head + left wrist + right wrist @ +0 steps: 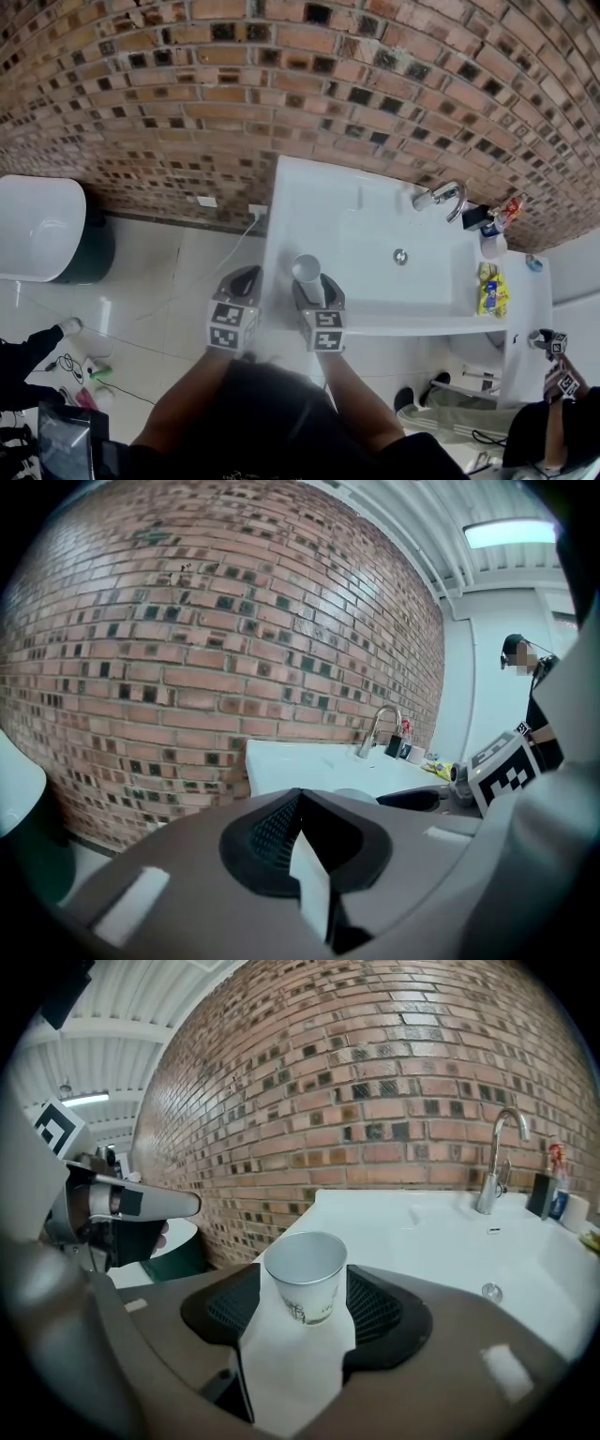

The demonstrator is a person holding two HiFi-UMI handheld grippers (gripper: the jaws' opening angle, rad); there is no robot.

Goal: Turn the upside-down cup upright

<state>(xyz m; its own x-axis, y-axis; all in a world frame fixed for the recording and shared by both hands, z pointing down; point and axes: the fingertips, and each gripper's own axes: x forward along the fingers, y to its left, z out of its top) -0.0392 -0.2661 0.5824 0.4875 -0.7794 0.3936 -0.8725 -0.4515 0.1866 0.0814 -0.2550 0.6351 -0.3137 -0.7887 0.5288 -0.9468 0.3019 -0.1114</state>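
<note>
A grey paper cup (306, 269) stands mouth up on the near left corner of the white sink (375, 216). In the right gripper view the cup (305, 1274) sits between the wide-spread jaws of my right gripper (305, 1290). Its rim comes close to both pads and white sink shows beside its body. I see no squeeze on it. From the head view, my right gripper (315, 281) reaches the cup from the near side. My left gripper (246, 277) hovers off the sink's left edge over the floor. Its jaws (302, 803) are drawn together with nothing in them.
A faucet (442, 197) and small bottles (495, 220) stand at the sink's far right, and a yellow packet (489, 291) lies on its right rim. Brick wall runs behind. A white tub (37, 225) stands on the floor at left. Another person (558, 375) is at lower right.
</note>
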